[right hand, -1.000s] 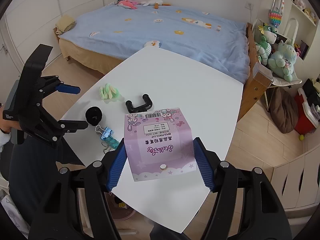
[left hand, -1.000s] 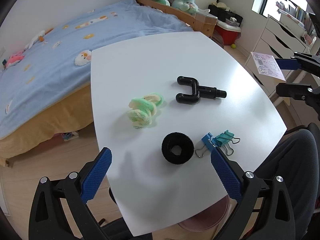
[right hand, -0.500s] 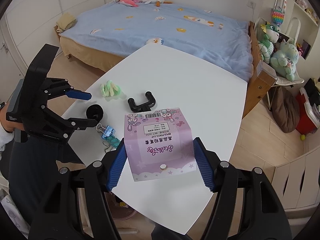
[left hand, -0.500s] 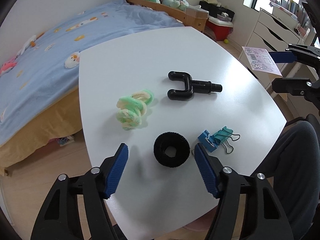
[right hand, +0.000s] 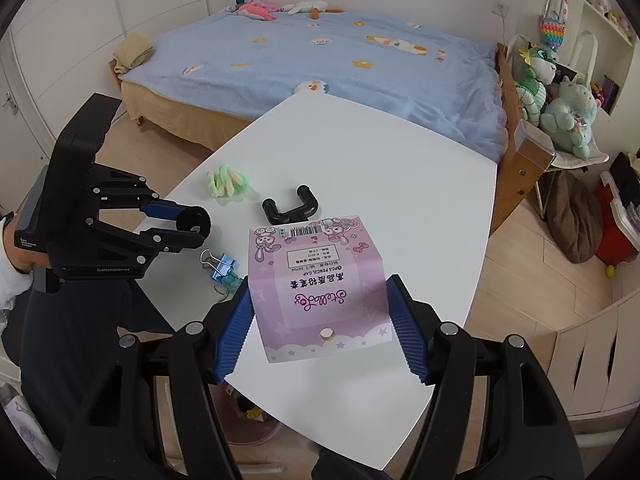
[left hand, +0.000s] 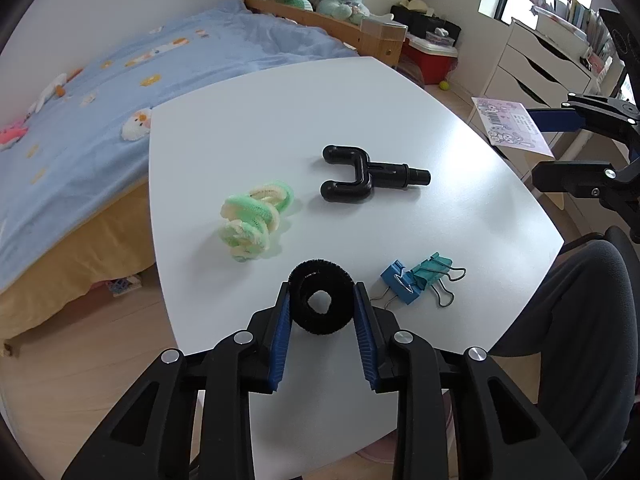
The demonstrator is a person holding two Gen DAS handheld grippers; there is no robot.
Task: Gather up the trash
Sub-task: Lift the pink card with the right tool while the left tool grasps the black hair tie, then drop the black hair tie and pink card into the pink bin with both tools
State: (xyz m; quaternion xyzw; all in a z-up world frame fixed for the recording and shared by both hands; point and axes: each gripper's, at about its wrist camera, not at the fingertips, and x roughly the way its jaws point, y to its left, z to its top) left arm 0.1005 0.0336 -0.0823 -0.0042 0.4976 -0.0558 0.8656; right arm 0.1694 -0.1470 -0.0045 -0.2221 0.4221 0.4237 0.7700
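Observation:
My left gripper (left hand: 321, 294) is shut on a black fuzzy ring (left hand: 320, 303) near the front edge of the white table (left hand: 248, 120); it also shows in the right wrist view (right hand: 195, 222). My right gripper (right hand: 320, 296) is shut on a pink printed packaging card (right hand: 316, 284) held above the table's right side; the card shows in the left wrist view (left hand: 512, 126). A green and cream fuzzy scrunchie (left hand: 254, 226), a black U-shaped plastic part (left hand: 366, 174) and blue and teal binder clips (left hand: 418, 282) lie on the table.
A bed with a blue blanket (left hand: 80, 92) stands beyond the table. White drawers (left hand: 540, 76) are at the right. A pink bin (right hand: 256, 424) shows under the table's near edge. A person's dark-trousered leg (left hand: 580, 340) is at the right.
My left gripper moved forward and its jaws closed from wide open onto the black ring. My right gripper kept holding the card almost still.

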